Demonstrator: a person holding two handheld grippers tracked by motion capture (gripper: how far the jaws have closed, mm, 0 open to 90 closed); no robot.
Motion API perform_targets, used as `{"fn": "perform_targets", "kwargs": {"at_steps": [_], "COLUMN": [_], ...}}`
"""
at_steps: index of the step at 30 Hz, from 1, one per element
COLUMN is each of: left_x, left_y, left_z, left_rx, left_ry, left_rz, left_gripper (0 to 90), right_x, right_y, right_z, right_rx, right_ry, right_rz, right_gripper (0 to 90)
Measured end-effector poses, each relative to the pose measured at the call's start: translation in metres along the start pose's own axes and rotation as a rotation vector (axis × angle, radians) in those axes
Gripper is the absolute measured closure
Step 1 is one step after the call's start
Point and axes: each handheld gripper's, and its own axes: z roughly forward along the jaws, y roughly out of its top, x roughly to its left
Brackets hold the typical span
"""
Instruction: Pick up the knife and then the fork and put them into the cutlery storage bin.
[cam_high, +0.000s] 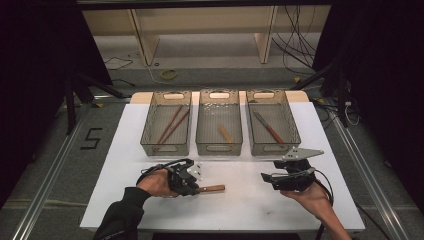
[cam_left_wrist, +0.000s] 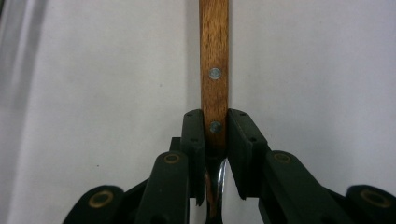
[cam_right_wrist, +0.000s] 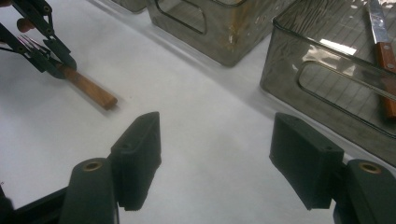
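utensil (cam_left_wrist: 214, 70) handle cut off at top edge, metal end hidden btwn fingers (cam_left_wrist: 194, 135)

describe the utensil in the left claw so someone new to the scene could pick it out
On the white table, in front of the three grey bins, the left claw is shut on a wooden-handled fork lying flat. It is the one utensil outside the bins, its riveted handle pointing toward the open right claw.
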Motion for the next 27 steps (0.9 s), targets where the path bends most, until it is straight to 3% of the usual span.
{"fn": "perform_targets", "kwargs": {"at_steps": [14, 27], "left_x": [-0.016, -0.027], "left_y": [0.02, 0.033], "left_z": [-0.012, -0.016], "left_rx": [-0.023, -0.029], "left_ry": [-0.009, -0.021], "left_rz": [0.025, 0.065], "left_gripper": [76.8, 76.8], "right_x": [0.01, 0.05], "right_y": [0.005, 0.022], "right_z": [0.003, 0.021], "right_rx": [-0.01, 0.014], "right_ry": [0.05, 0.2], "right_rz": [-0.029, -0.204], "right_gripper": [34.0, 33.4]}}
